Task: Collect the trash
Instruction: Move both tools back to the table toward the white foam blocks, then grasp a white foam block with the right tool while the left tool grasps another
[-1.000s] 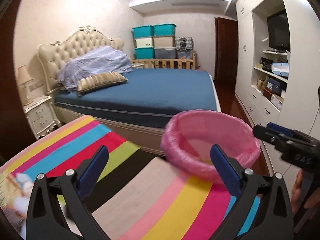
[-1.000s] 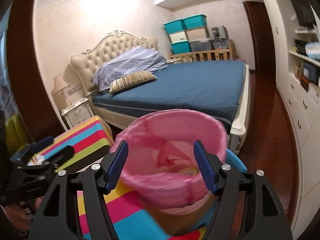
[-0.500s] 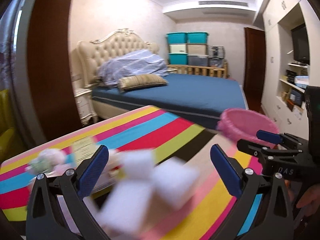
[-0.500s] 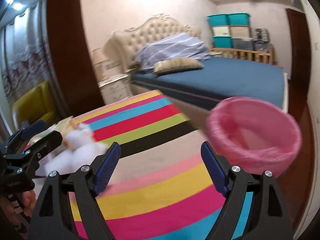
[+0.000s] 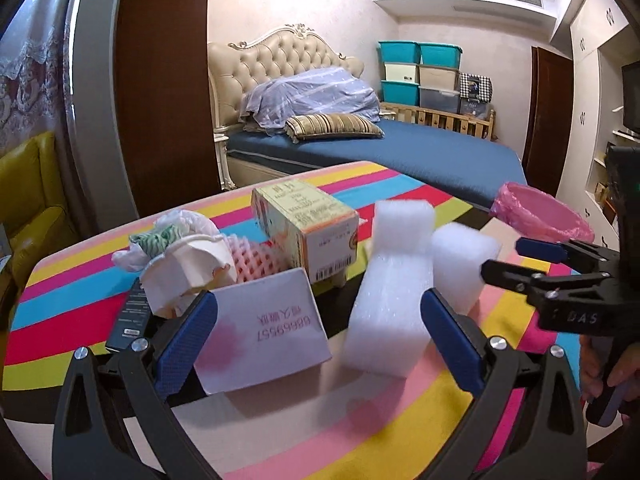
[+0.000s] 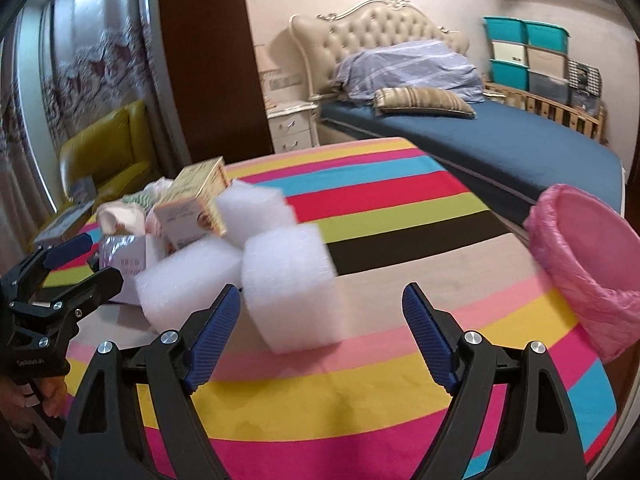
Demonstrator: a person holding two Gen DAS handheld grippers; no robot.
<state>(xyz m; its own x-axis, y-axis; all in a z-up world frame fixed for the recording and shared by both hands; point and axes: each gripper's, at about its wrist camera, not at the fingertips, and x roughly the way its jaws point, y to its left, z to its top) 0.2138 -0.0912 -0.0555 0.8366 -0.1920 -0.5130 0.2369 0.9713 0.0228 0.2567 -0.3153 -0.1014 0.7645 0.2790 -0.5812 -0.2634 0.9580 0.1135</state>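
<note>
At the far-left corner of the striped bench (image 6: 400, 216) the trash is heaped: white foam blocks (image 6: 288, 280), a yellow carton (image 5: 308, 224), a white card box (image 5: 264, 336) and crumpled paper (image 5: 188, 264). Both the left gripper (image 5: 316, 336) and the right gripper (image 6: 320, 332) hang released, nothing between their jaws. The foam looks light and loosely stacked; I'd guess a careless nudge topples it off the bench edge. The pink-lined bin (image 6: 588, 248) sits well apart at the right edge, so a weak pinch could drop something on the carry.

tabletop (image 6: 400, 216), cloth in bright stripes: white foam blocks (image 6: 288, 280), yellow carton (image 5: 308, 224), white card box (image 5: 264, 328), crumpled paper and netting (image 5: 188, 252), clustered at one side.
</note>
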